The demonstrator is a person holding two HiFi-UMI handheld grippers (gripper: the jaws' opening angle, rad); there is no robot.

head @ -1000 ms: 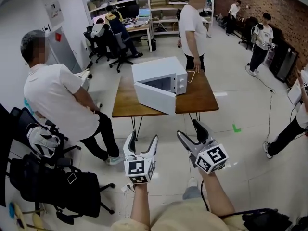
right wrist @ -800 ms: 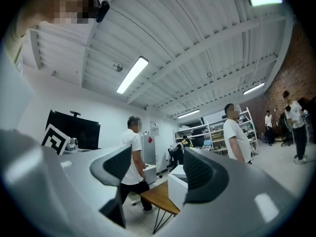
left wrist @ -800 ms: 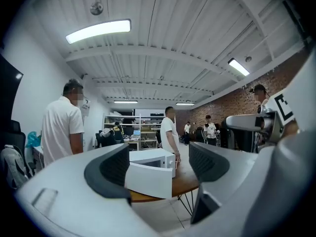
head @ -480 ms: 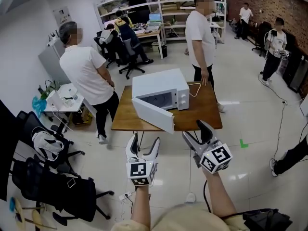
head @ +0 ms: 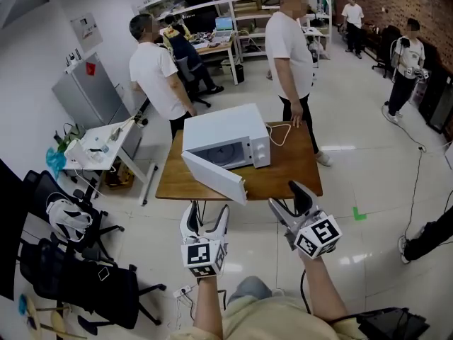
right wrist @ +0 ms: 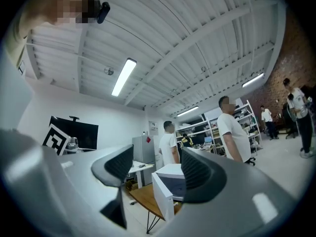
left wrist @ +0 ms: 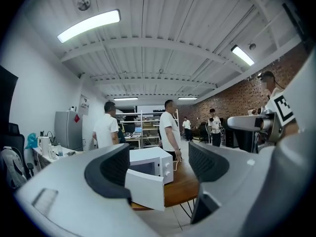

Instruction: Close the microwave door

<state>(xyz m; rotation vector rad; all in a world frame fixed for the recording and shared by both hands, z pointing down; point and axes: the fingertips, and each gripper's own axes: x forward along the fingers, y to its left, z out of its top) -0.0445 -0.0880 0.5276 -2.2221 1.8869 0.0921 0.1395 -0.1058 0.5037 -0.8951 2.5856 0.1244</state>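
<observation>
A white microwave (head: 225,135) stands on a brown wooden table (head: 283,172), its door (head: 214,178) swung open toward me on the left side. It also shows between the jaws in the left gripper view as the microwave (left wrist: 153,164) with the door (left wrist: 145,188), and in the right gripper view as the microwave (right wrist: 170,179). My left gripper (head: 204,220) and right gripper (head: 290,199) hang open and empty in the air, short of the table's near edge.
Two people stand at the table's far side, one (head: 291,48) by its right corner, one (head: 161,71) by its left. A small side table (head: 99,144) with clutter, a grey fridge (head: 90,94) and black office chairs (head: 78,275) are at the left. Shelving and desks fill the back.
I have come closer to the table. The person in white at the left has walked from beside the chairs to the table's far left corner. Both grippers stay open.
</observation>
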